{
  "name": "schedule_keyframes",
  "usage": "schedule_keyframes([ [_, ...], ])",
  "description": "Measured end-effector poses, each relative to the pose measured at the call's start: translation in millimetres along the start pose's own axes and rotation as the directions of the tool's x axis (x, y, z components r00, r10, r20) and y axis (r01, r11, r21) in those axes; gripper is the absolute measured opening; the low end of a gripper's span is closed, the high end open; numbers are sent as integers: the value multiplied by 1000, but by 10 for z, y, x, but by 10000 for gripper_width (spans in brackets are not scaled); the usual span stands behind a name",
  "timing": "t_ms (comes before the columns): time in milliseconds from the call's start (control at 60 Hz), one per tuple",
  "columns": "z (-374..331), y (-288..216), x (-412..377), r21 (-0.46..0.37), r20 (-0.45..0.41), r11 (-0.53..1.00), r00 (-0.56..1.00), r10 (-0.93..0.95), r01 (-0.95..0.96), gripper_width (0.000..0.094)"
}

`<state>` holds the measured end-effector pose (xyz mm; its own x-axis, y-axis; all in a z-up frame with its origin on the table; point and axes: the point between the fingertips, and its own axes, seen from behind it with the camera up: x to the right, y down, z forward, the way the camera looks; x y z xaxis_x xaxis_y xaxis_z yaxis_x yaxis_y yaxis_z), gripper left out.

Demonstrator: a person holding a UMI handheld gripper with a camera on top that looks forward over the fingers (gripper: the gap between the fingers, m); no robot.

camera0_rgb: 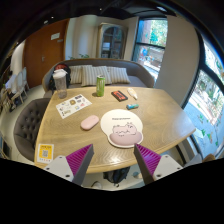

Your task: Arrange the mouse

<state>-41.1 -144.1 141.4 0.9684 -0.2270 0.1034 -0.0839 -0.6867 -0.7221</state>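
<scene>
The gripper (pixel 113 162) is held wide open, nothing gripped. What seems a pink mouse (pixel 90 122) is seen on the table (pixel 160 120), well beyond the fingers.

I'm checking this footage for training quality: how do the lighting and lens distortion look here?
Gripper view: daylight from the windows lights the room evenly, the panes a bit bright; strong fisheye bending curves the table edges and walls; the pink mouse and the mouse pad are small but readable; the open tongs stand nearer than the mouse, holding nothing.
</scene>
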Motion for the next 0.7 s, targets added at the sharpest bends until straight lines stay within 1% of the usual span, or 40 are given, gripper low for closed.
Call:
schedule_keyframes([
  [150,94,44,67,-16,13,1000,1000,5,-5,848],
  [250,200,-16,90,-5,19,1000,1000,10,-10,852],
  [367,398,-44,-46,25,93,1000,996,4,-6,851],
  [433,581,-7,-143,7,139,1000,990,-11,10,850],
  [600,1122,55,-659,2,273,999,961,-38,39,846],
  [700,1468,64,-950,10,323,998,944,-66,66,847],
])
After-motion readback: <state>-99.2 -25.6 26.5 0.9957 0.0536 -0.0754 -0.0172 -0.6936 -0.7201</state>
